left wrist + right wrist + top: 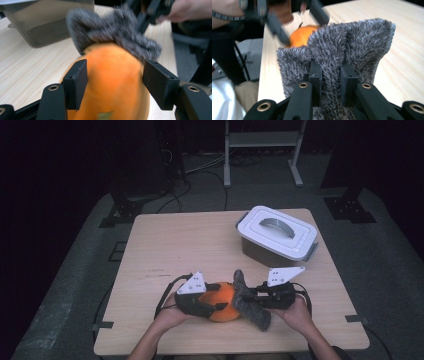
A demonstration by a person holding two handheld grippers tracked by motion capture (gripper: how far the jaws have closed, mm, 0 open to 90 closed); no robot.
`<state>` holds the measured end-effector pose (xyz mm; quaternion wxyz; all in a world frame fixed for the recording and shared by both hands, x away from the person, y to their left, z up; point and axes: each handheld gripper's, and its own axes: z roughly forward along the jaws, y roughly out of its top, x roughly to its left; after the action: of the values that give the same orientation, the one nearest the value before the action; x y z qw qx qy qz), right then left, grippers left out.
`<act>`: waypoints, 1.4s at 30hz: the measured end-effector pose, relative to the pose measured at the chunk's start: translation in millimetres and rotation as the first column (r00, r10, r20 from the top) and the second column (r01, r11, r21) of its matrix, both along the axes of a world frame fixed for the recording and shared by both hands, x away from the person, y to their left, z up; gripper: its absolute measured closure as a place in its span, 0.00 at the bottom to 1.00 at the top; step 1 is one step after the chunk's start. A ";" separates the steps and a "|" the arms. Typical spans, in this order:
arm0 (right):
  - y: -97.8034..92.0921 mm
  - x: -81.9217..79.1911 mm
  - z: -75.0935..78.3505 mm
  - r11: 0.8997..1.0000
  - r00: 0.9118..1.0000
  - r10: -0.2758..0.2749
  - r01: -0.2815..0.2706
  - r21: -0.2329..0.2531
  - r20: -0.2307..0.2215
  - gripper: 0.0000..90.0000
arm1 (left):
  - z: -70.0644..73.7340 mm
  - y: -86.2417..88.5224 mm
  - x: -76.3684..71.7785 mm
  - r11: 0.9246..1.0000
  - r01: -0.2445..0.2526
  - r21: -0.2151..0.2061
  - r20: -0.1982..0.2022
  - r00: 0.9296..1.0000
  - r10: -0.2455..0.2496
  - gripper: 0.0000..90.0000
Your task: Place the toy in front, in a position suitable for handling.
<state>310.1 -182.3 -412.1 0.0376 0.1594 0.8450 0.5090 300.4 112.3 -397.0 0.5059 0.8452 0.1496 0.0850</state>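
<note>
Orange plush ball [112,82] clamped by left gripper [115,80], fuzzy grey sock [337,57] pinched by right gripper [331,77], both touching, near table's [165,245] front edge.

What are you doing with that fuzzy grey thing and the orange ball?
A person holds a gripper in each hand at a wooden table. The left gripper clamps a soft orange thing. The right gripper pinches a fuzzy grey cloth that lies against the orange thing. A closed white-lidded box sits farther back on the table.
</note>
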 end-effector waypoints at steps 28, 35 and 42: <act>-4.7 3.0 -7.0 1.000 0.997 0.016 -0.017 -0.014 -0.071 0.81 | -6.2 -4.6 -3.1 0.974 0.190 0.119 -0.132 0.976 -0.175 0.42; -4.9 0.9 -9.4 0.999 0.996 0.045 -0.046 -0.012 -0.082 0.81 | 0.5 2.8 1.9 0.991 0.115 0.067 -0.100 0.989 -0.108 0.41; -3.5 -3.2 -11.3 0.996 0.992 0.084 -0.086 -0.018 -0.090 0.81 | -6.2 -0.5 5.2 0.995 0.055 0.084 -0.089 0.995 -0.048 0.38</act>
<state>306.9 -185.9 -423.4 -0.0204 0.1455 0.8575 0.4931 305.6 111.8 -403.2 0.4640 0.8728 0.1457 0.0416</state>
